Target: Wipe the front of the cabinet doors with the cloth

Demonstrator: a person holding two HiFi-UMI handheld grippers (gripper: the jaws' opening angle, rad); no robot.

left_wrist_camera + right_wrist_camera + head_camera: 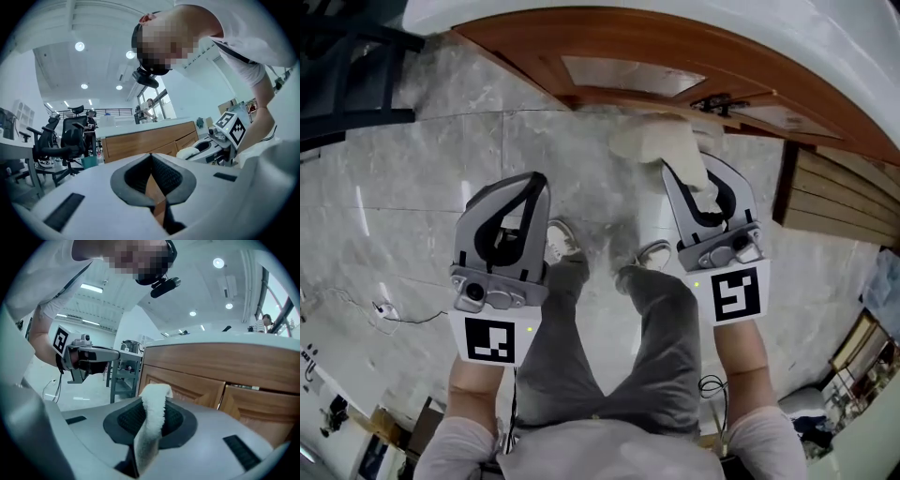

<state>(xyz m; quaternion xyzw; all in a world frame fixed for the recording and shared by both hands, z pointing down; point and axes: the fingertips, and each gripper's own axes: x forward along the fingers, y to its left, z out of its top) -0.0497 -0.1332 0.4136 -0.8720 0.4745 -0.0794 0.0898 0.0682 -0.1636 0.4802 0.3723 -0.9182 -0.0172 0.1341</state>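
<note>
My right gripper (pixel 705 192) pinches the white cloth (pixel 154 408), with the cabinet door (pixel 187 385) just ahead. I should press the loose end flat and sweep evenly. My left gripper (pixel 151 178) has its jaws together, empty.

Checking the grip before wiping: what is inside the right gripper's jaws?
A white cloth, clamped in the right gripper; its free end sticks out toward the cabinet door. How deep it reaches inside is covered.

Grey left gripper (pixel 539 180), right gripper (pixel 673 169), grey trousers (pixel 609 366)
</note>
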